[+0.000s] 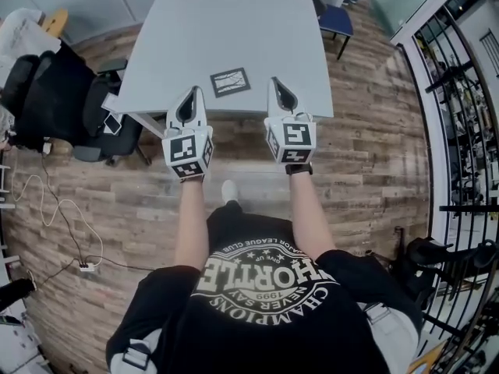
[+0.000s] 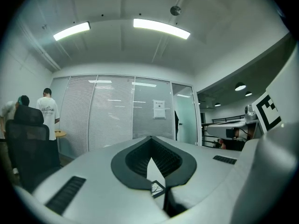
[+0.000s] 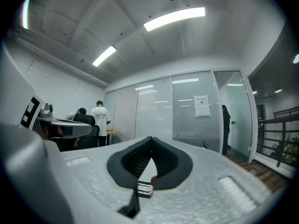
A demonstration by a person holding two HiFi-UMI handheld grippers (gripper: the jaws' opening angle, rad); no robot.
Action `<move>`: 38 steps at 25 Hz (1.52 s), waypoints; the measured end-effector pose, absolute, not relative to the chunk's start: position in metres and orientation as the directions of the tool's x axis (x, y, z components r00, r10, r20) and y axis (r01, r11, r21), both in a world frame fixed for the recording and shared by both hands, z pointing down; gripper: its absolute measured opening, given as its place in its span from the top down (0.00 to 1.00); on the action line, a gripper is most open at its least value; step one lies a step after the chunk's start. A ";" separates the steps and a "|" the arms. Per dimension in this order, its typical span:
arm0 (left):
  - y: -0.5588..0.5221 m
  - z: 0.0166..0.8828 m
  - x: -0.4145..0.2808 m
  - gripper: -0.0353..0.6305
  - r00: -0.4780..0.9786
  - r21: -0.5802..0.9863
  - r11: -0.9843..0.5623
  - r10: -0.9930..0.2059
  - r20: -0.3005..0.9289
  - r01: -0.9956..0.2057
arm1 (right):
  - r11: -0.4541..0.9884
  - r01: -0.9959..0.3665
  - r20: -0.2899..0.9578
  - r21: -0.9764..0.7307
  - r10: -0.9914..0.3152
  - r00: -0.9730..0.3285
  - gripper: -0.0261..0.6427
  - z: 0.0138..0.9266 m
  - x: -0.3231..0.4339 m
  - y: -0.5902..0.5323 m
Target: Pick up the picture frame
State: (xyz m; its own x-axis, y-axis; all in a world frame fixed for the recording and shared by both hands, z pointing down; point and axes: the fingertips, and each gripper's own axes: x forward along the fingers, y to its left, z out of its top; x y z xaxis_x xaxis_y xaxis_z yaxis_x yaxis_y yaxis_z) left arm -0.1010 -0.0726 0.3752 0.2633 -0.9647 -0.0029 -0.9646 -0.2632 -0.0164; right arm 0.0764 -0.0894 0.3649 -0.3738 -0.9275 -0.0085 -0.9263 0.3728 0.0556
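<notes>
The picture frame [image 1: 230,82] is small and dark-edged, with a pale sketch inside. It lies flat near the front edge of the grey table [image 1: 226,29]. My left gripper [image 1: 192,93] hangs over the table's front edge, just left of the frame. My right gripper [image 1: 277,84] hangs just right of it. Both point level towards the table with jaws shut and nothing held. In the left gripper view a corner of the frame [image 2: 157,188] shows low through the gap of the shut left gripper [image 2: 150,140]. The right gripper view shows the frame [image 3: 145,189] below the shut right gripper [image 3: 151,140].
Black office chairs [image 1: 58,100] stand left of the table and a blue chair [image 1: 335,19] behind it. A black railing [image 1: 460,131] runs along the right. A cable and power strip [image 1: 86,266] lie on the wooden floor. People [image 2: 47,110] stand far off by glass walls.
</notes>
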 end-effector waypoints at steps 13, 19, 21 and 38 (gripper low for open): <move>-0.194 0.396 -0.156 0.94 0.302 0.022 -0.301 -0.953 0.039 -0.953 | 0.388 -0.918 0.069 -0.082 -0.917 -0.393 0.97 0.404 0.028 -0.201; -0.231 0.439 -0.156 0.94 0.325 0.058 -0.320 -0.935 0.142 -0.946 | 0.432 -0.896 0.159 -0.102 -0.882 -0.444 0.97 0.449 0.034 -0.228; -0.246 0.463 -0.148 0.94 0.339 0.058 -0.334 -0.918 0.205 -0.941 | 0.471 -0.876 0.189 -0.103 -0.855 -0.482 0.97 0.463 0.032 -0.242; -0.357 0.577 -0.133 0.94 0.348 0.218 -0.278 -0.835 0.427 -0.935 | 0.657 -0.738 0.431 -0.154 -0.628 -0.648 0.96 0.568 0.015 -0.379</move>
